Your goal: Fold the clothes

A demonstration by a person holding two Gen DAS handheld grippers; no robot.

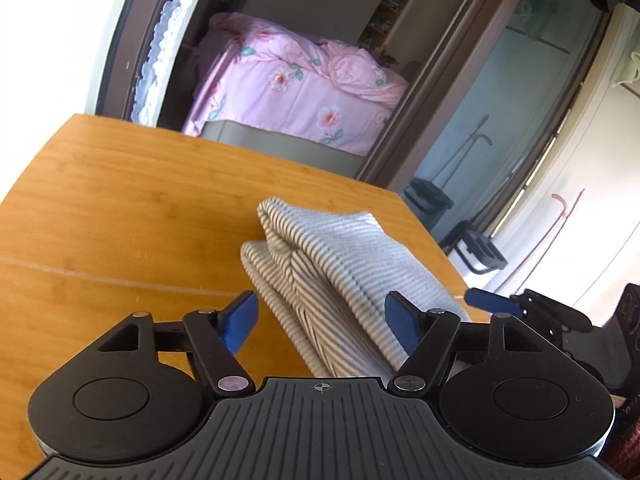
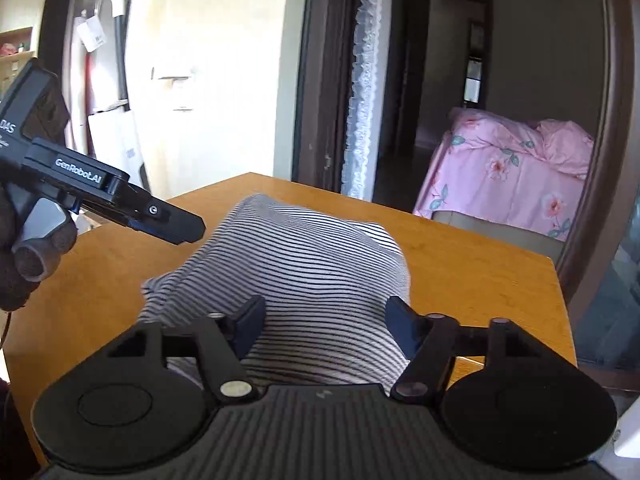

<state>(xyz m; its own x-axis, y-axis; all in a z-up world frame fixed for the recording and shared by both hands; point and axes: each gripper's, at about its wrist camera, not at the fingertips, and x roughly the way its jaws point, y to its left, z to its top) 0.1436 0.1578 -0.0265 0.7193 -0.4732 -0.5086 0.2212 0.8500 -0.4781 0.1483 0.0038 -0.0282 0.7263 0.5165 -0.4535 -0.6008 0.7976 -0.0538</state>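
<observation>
The striped shirt lies folded into a thick bundle on the wooden table, near its far right corner. The left gripper has its jaws spread wide, nothing between the pads, with the bundle's near end lying between them. The right gripper is also spread wide over the cloth and grips nothing. Both look released, likely so the fold can settle. A bed shows through the doorway.

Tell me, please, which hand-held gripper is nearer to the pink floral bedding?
Cannot tell. Both the left hand-held gripper and right hand-held gripper hang open over the striped garment, far from the bedding.
</observation>
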